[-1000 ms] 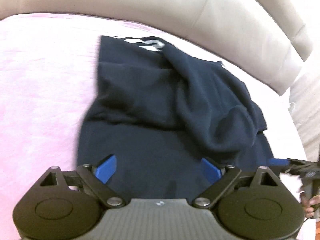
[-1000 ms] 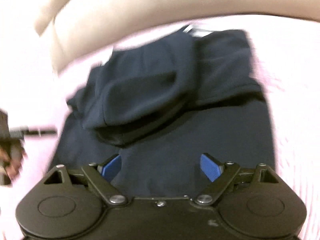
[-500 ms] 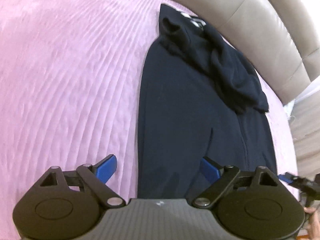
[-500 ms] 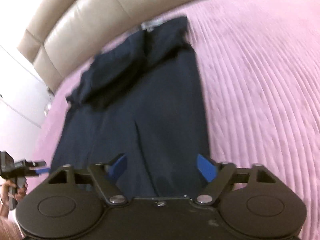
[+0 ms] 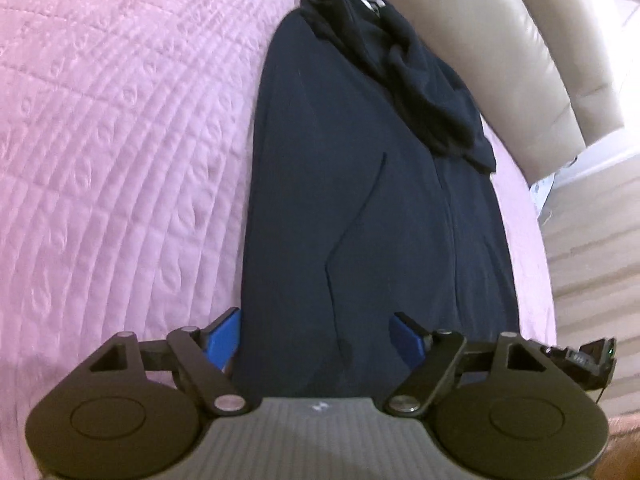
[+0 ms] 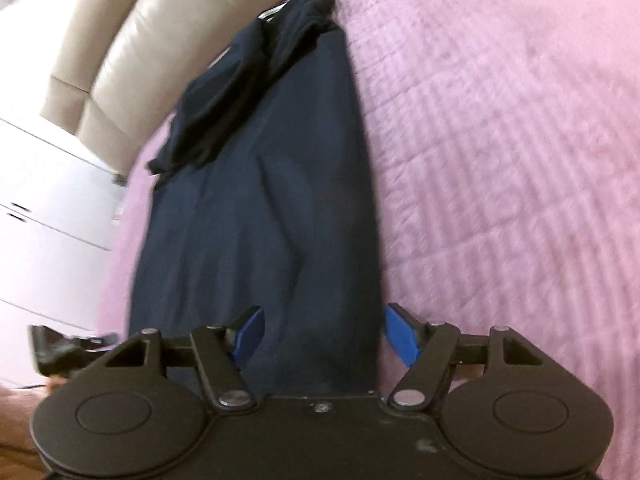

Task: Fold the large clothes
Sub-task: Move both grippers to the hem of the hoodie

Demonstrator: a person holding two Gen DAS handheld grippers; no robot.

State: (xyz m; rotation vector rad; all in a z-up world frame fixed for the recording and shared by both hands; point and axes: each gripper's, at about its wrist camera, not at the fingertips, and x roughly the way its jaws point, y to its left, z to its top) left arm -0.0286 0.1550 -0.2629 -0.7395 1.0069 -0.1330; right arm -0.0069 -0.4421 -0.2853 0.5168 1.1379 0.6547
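A dark navy garment lies stretched lengthwise on a pink quilted bedspread. Its far end is bunched in folds near the headboard. My left gripper hovers over the near end, its left pad at the garment's left edge. Its jaws are closing with cloth between them, and the pads do not press it. My right gripper stands open over the same near end, its right pad just outside the garment's right edge. Each gripper shows at the side of the other's view.
A beige padded headboard runs behind the bed's far end. A white drawer cabinet stands beside the bed. A pale floor shows past the bed's edge. Pink bedspread stretches wide beside the garment.
Both grippers have drawn back from the bunched far part to the garment's near end and sunk lower. The garment now shows at full length. The left jaws have narrowed.
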